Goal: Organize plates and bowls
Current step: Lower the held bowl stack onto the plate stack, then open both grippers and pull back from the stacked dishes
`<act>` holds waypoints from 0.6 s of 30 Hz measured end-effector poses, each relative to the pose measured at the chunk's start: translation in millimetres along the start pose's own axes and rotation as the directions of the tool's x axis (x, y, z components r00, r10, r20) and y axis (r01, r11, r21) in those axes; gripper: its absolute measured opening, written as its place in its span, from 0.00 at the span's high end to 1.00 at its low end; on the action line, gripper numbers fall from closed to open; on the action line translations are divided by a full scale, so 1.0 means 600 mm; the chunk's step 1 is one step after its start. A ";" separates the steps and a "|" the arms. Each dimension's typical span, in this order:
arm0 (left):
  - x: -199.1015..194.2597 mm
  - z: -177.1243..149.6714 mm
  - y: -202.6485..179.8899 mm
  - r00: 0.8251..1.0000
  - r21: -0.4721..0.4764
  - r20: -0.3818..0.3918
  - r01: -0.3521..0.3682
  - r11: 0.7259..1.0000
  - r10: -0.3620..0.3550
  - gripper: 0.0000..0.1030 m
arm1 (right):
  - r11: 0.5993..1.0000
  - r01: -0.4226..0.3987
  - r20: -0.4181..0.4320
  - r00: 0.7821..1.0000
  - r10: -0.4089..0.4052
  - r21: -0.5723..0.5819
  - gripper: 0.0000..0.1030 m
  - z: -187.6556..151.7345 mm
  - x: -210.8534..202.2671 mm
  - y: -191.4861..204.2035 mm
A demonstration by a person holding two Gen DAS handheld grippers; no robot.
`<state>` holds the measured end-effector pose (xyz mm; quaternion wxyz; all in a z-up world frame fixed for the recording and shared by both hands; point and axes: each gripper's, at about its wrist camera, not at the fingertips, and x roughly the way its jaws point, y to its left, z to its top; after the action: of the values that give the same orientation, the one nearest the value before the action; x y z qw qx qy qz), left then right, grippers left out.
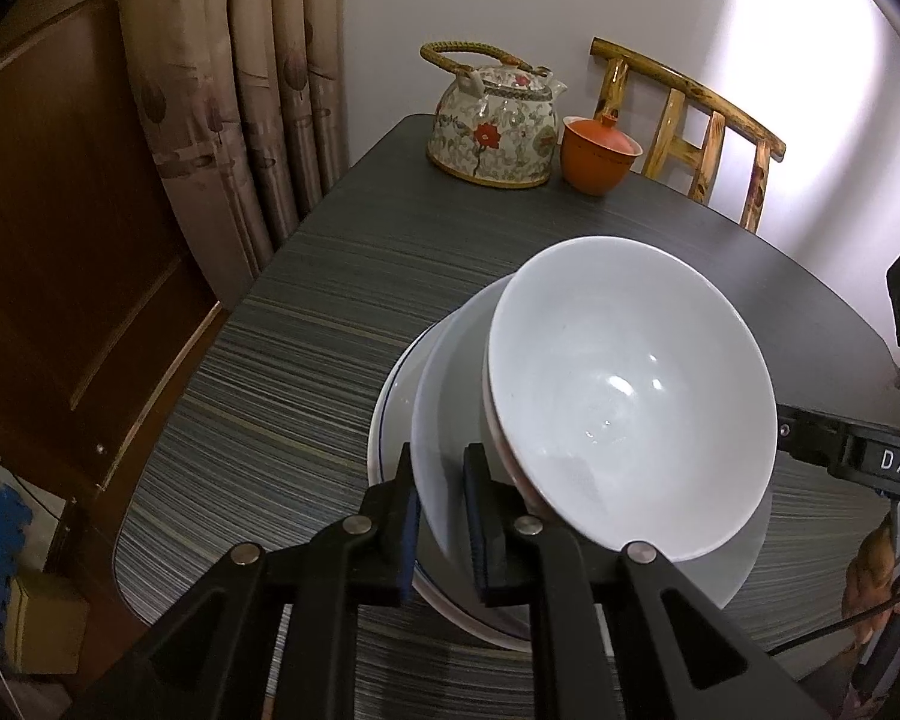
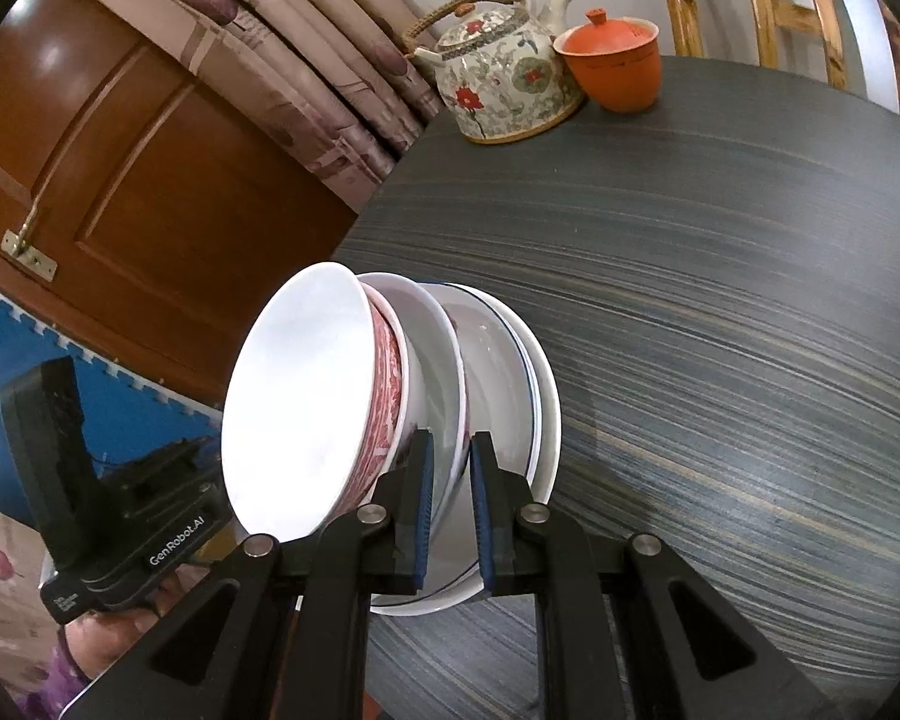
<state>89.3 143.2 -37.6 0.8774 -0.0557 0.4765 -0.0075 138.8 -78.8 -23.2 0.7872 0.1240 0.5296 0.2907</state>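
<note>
A stack of dishes sits on the dark striped table. A white bowl with a red-patterned outside is on top. It rests in a white plate, which lies on a blue-rimmed white plate. My left gripper is shut on the near rim of the white plate. My right gripper is shut on the opposite rim of the same plate. The stack looks tilted in both views. Each gripper's body shows in the other's view.
A floral teapot and an orange lidded cup stand at the table's far end. A wooden chair is behind them. Curtains and a brown door are to the left.
</note>
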 end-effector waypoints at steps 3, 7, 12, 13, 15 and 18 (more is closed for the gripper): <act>-0.001 -0.003 -0.004 1.000 0.014 0.011 -0.019 1.000 0.019 0.86 | 1.000 0.000 0.010 1.000 0.000 -0.004 0.86 -0.001 0.000 -0.001; -0.001 -0.004 -0.006 0.999 0.023 0.018 -0.030 0.999 0.030 0.85 | 0.999 0.025 0.027 0.999 -0.024 -0.030 0.86 -0.001 0.001 0.005; -0.001 -0.006 -0.010 0.998 0.046 0.027 -0.063 0.997 0.062 0.79 | 0.999 0.025 0.044 0.999 -0.023 -0.024 0.83 -0.002 0.000 0.002; -0.001 -0.006 -0.010 0.997 0.051 0.030 -0.069 0.996 0.068 0.78 | 0.999 0.028 0.046 0.999 -0.027 -0.023 0.81 -0.003 -0.002 0.001; -0.001 -0.007 -0.008 0.997 0.051 0.034 -0.072 0.996 0.070 0.77 | 0.999 0.032 0.054 0.998 -0.031 -0.013 0.77 -0.004 -0.004 -0.003; -0.002 -0.008 -0.008 0.997 0.053 0.029 -0.075 0.996 0.074 0.75 | 1.000 0.031 0.070 0.997 -0.030 0.000 0.74 -0.006 -0.009 -0.009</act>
<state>85.0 138.3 -38.7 0.8847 -0.0143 0.4659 0.0131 135.8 -86.7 -23.4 0.8097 0.1257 0.5033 0.2744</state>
